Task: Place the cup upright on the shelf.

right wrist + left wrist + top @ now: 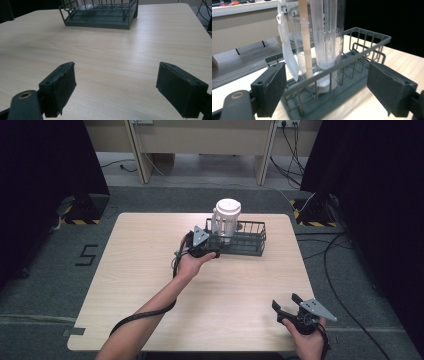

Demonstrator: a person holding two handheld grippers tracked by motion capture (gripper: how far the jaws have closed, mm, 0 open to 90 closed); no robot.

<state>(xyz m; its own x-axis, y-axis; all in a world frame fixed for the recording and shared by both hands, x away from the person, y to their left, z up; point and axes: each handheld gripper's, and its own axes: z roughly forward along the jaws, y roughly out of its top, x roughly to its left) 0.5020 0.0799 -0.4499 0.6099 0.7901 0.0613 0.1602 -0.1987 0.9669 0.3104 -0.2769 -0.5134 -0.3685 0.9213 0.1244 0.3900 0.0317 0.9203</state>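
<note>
A light wooden table [150, 285] carries a dark wire basket [250, 242] at its far middle; a clear plastic jug with a white lid [226, 220] stands upright in the basket's left end; the left gripper [212, 245] sits at that end, jaws spread wide around the basket's near corner; the right gripper [286, 304] hovers at the near right, jaws apart, holding nothing.

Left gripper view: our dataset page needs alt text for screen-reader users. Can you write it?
A dark wire basket on a light wooden table holds a tall clear plastic container, seen close between the left gripper's two open black jaws. The jaws flank the basket's near end without touching it.
</note>
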